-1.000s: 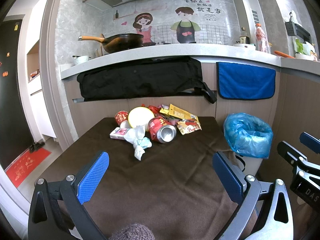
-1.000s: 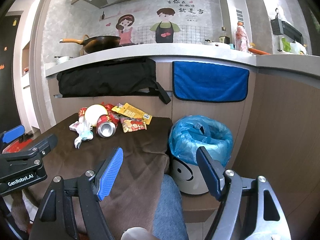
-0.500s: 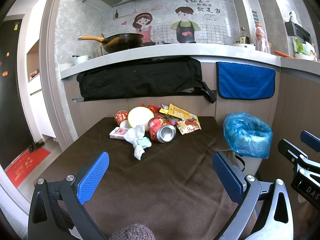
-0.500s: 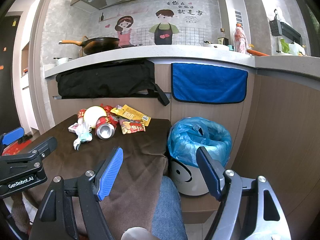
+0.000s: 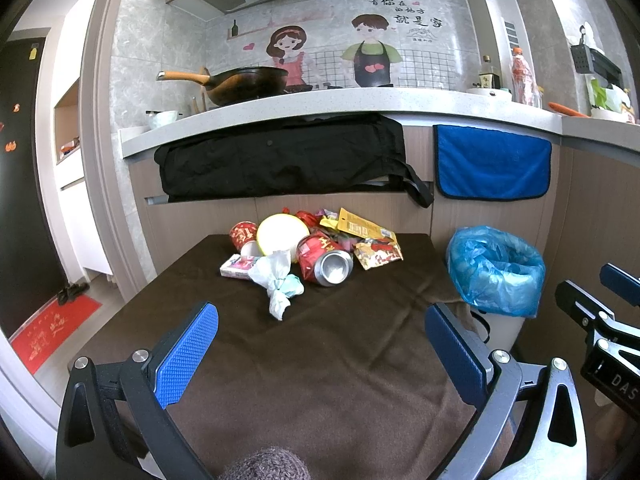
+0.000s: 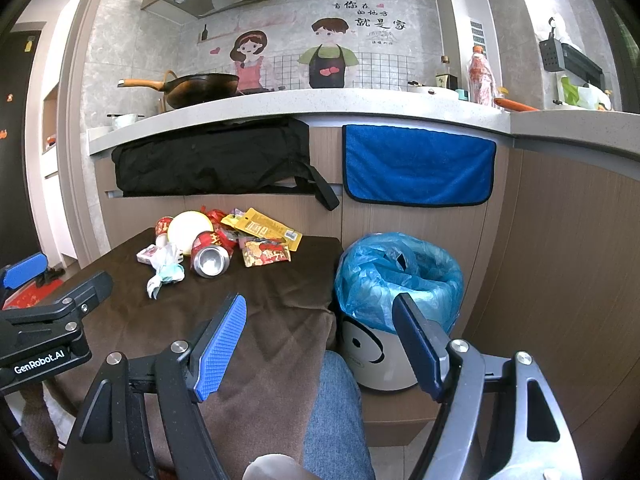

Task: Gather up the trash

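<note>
A pile of trash lies at the far end of the brown-covered table (image 5: pixel 320 360): a red can (image 5: pixel 326 262) on its side, a crumpled white tissue (image 5: pixel 276 280), a yellow-rimmed lid (image 5: pixel 280 234), a red paper cup (image 5: pixel 243 234), a small box (image 5: pixel 238 268) and snack wrappers (image 5: pixel 374 246). The pile also shows in the right wrist view, with the can (image 6: pixel 210 258) and tissue (image 6: pixel 166 270). A bin with a blue liner (image 5: pixel 494 270) stands right of the table (image 6: pixel 396 276). My left gripper (image 5: pixel 320 344) is open and empty over the near table. My right gripper (image 6: pixel 320 332) is open and empty near the bin.
A kitchen counter (image 5: pixel 340 104) runs behind the table, with a black bag (image 5: pixel 280 160) and a blue towel (image 5: pixel 492 166) hanging below it. A wok (image 5: pixel 244 84) sits on top. A knee in jeans (image 6: pixel 332 408) is below the right gripper.
The right gripper has drifted slightly; the view shifted a little. The left gripper and the trash have not moved.
</note>
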Tool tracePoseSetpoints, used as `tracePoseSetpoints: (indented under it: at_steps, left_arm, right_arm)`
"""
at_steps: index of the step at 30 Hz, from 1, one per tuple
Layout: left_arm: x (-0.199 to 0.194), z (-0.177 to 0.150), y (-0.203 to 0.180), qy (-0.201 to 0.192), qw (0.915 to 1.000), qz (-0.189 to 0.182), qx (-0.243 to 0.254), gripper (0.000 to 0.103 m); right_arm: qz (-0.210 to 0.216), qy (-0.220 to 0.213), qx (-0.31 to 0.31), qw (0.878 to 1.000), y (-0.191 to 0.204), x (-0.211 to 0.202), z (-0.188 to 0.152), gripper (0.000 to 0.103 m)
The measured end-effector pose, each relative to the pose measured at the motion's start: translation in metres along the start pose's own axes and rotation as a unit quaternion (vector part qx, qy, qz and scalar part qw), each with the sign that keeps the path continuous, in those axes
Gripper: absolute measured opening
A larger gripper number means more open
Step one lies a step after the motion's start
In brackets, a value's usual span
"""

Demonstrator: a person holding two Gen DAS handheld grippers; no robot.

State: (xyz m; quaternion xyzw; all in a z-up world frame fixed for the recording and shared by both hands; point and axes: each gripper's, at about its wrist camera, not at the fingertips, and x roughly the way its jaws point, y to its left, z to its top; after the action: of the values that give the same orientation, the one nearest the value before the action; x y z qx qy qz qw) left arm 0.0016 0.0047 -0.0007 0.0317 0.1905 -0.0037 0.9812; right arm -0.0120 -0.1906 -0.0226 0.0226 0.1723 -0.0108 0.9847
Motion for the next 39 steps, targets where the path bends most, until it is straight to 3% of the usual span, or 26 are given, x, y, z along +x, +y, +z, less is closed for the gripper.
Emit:
tracePoseSetpoints:
  at_steps: [26,39]
  left_arm:
    - [0.003,-0.002,0.002,0.003,1.0,-0.001,-0.001,0.102]
    - [0.047,0.007,0.011,0.026,0.9992,-0.02,-0.024,0.102]
  right_arm:
    - [-0.002,0.002,0.0,1.0,0.0,0.0,0.0,0.073]
    - [-0.009,0.024,-0.009,1.0,-0.007,0.026,0.001,0.073]
